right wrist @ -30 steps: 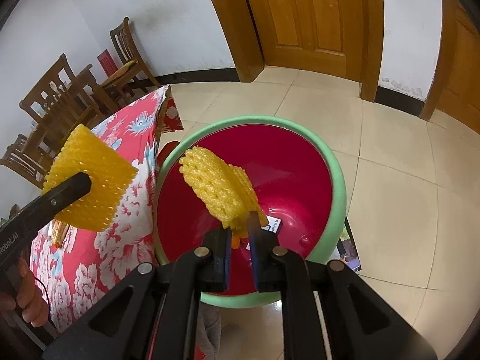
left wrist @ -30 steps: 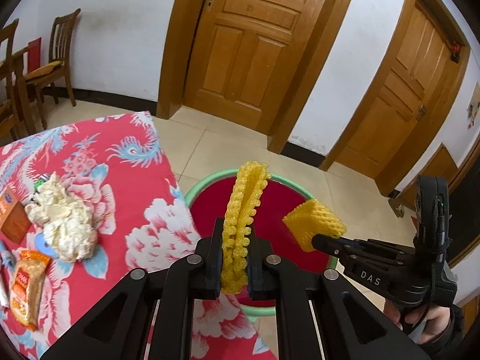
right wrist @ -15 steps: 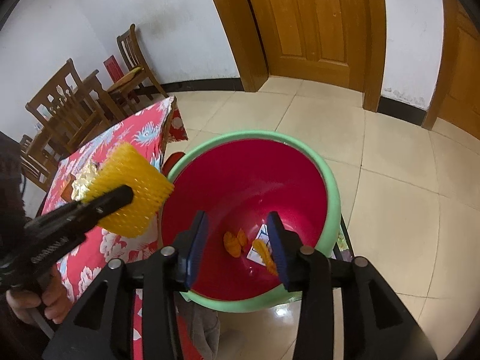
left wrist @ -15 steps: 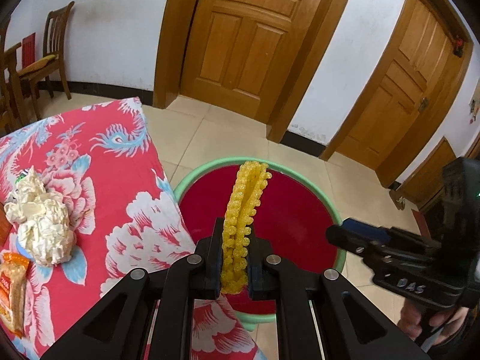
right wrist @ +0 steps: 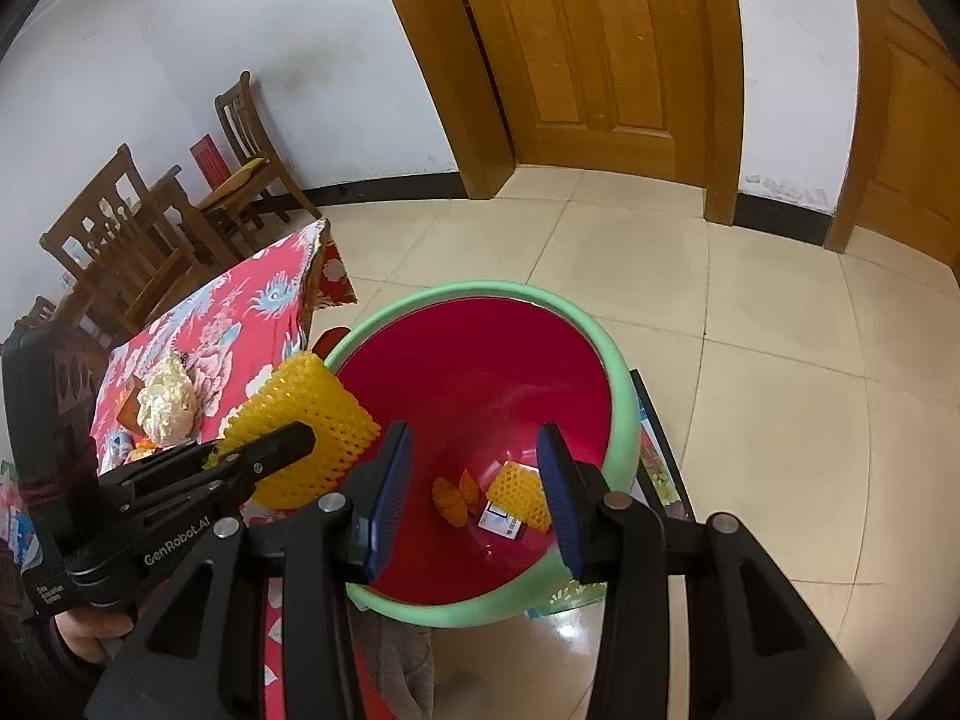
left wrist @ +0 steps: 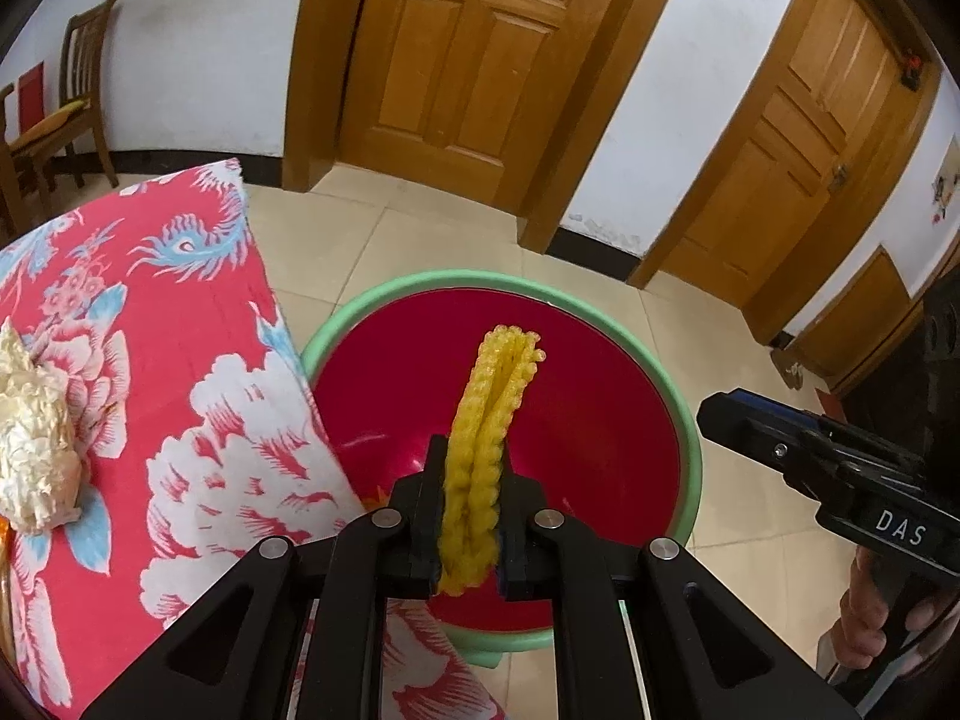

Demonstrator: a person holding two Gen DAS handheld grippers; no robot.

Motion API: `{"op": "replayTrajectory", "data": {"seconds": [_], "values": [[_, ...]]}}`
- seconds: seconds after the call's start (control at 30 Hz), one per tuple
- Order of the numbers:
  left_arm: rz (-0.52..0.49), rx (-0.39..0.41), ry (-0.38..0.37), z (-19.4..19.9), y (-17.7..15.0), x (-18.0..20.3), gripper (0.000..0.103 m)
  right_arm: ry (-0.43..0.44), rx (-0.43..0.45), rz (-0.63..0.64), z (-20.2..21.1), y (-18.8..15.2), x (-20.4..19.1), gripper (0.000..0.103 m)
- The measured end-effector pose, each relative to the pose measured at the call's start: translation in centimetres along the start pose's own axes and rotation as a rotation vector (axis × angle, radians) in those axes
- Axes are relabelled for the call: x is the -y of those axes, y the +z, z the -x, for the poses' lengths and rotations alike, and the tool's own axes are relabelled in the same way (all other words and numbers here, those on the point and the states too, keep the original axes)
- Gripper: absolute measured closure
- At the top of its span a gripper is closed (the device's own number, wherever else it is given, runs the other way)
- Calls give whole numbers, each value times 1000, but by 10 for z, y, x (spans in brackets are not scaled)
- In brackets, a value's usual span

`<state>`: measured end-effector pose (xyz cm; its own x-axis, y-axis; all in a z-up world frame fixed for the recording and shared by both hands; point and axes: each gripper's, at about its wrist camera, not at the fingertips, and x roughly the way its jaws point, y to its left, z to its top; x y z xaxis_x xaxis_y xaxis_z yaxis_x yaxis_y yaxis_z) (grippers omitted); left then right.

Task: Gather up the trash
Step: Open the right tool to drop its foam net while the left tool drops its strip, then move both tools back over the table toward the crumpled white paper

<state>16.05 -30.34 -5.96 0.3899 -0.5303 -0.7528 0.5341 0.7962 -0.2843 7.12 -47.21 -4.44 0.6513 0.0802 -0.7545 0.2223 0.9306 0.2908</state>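
Left gripper (left wrist: 471,510) clamps yellow foam net (left wrist: 489,420) over the bin's (right wrist: 621,414) table-side rim; early release could drop it outside. Right gripper (right wrist: 474,498) open, empty.

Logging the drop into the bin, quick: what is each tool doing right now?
Left tool: closed on the yellow foam net, above the bin.
Right tool: jaws have just been opening, nothing between them.

Left of the tongs, the floral-clothed table (left wrist: 180,420) bore crumpled white paper (left wrist: 33,438); the basin (right wrist: 618,396) stood on tiled floor (right wrist: 780,420).
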Motion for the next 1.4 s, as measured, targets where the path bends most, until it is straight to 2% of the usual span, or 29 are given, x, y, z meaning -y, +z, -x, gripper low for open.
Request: {"op": "replayTrajectory", "data": {"seconds": [0.03,0.07,0.13,0.37,0.67,1.4], "values": [[2,-2,3,-1,0,0,82,2,-2,-1,0,0,0,59],[6,-2,8,-1,0,-1,69,3,-3,-1,-1,-1,0,59],[14,5,25,0,0,-2,53,5,-3,4,0,0,-2,59],[28,26,28,16,-3,-10,53,12,10,7,5,0,-6,59],[57,74,64,56,-9,-25,53,54,22,36,15,-4,-26,59],[177,178,176,146,-41,-84,53,198,1,177,16,-15,-129,59]]}}
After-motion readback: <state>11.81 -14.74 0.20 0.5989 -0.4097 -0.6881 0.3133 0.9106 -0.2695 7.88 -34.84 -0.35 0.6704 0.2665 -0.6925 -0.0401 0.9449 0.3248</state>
